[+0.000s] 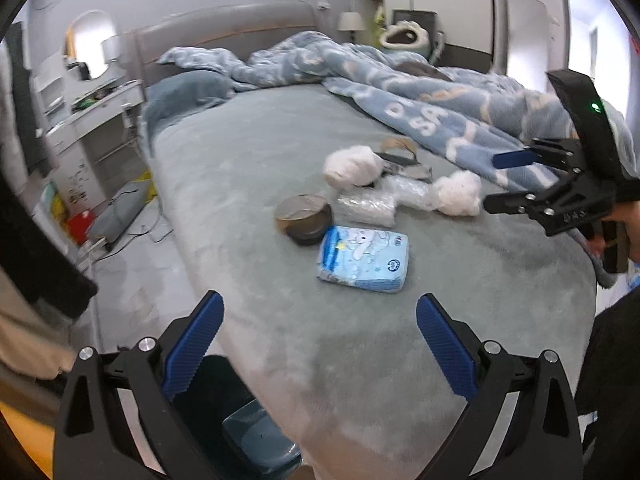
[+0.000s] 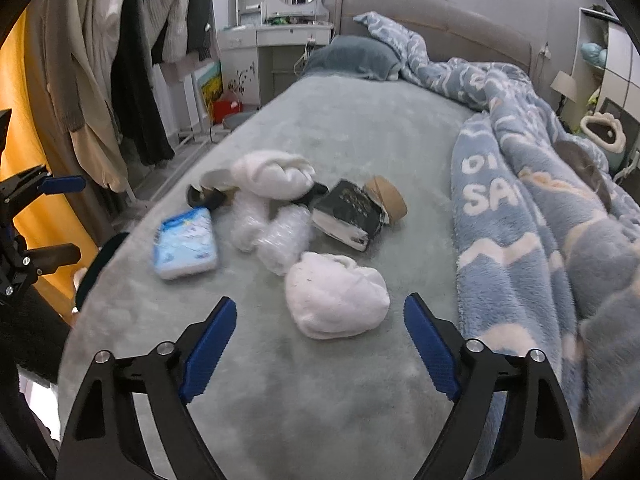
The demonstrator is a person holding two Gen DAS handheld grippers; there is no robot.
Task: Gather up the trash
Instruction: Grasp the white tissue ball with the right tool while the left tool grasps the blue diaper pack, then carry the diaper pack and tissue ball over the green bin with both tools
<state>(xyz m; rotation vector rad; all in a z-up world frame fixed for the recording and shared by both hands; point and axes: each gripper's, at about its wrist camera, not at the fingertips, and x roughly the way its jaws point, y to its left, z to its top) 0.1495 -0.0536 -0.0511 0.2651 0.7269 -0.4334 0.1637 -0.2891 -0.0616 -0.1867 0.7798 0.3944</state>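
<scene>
I am holding the left gripper point(image 1: 320, 340) wide open over the near edge of the bed point(image 1: 248, 184), and nothing is between its blue pads; below it, beside the bed, a blue bin point(image 1: 260, 440) is showing on the floor. The right gripper point(image 2: 320, 344) is also standing wide open and empty, and it is hovering just in front of a white fluffy bundle point(image 2: 336, 296) that is lying on the grey bed cover. In the left wrist view I am seeing the right gripper point(image 1: 508, 180) at the right side, above the bed, with its fingers apart. The trash is lying together near the middle of the bed: a light blue tissue pack point(image 1: 364, 260) is sitting closest to the left gripper, and a roll of brown tape point(image 1: 304, 218) is lying just beside it. A little farther, two pieces of clear bubble wrap point(image 2: 276, 232) are lying side by side, between the tissue pack and a dark book point(image 2: 348, 220). A second brown tape roll point(image 2: 388, 198) is touching the far end of the book, and another white fluffy bundle point(image 2: 272, 174) is resting behind the bubble wrap. At the right, a blue patterned blanket point(image 2: 540, 220) is lying crumpled along the bed, and a grey-blue pillow point(image 2: 352, 60) is resting at the headboard point(image 2: 440, 12).
</scene>
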